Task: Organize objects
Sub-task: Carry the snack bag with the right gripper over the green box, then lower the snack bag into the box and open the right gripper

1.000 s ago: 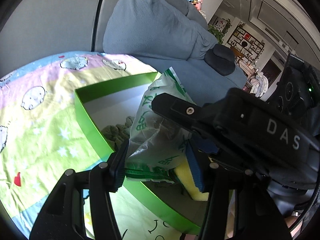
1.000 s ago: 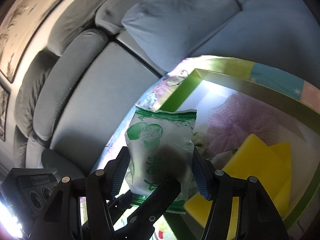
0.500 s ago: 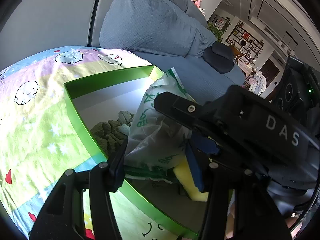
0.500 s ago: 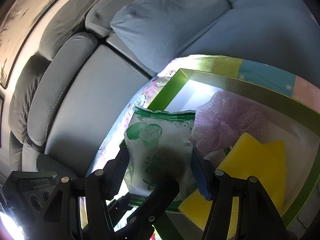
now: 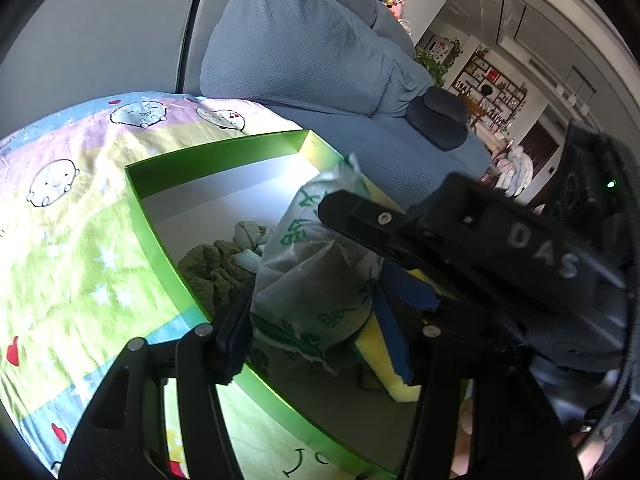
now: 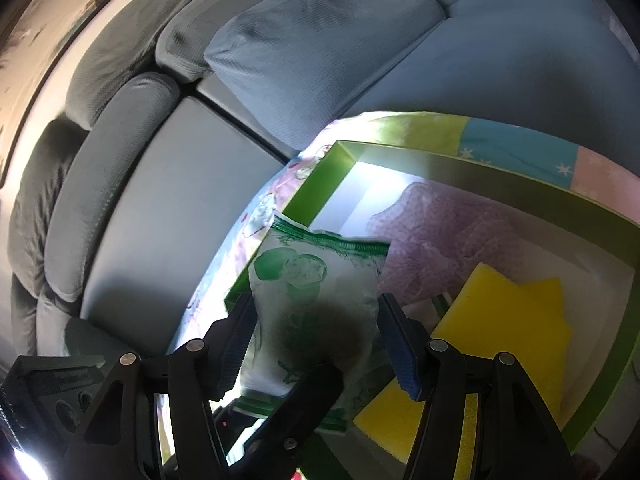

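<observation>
A white and green snack bag [image 5: 316,280] is pinched between the fingers of both grippers, over a bright green box [image 5: 152,216]. My left gripper [image 5: 316,332] is shut on the bag's lower part. My right gripper [image 6: 316,336] is shut on the same bag [image 6: 316,292] from the other side, and its body [image 5: 500,248] crosses the left wrist view. Inside the box lie yellow sponges [image 6: 504,320], a purple mesh puff [image 6: 436,236] and a green knitted cloth [image 5: 212,268].
The box sits on a pastel cartoon-print blanket [image 5: 68,216] spread on a grey sofa [image 6: 160,200]. A blue-grey cushion [image 5: 304,44] lies behind the box. A room with shelves [image 5: 492,80] shows at far right.
Both grippers have carried the bag further over the box, so more of the box's inside and the purple puff shows. The grip on the bag is unchanged.
</observation>
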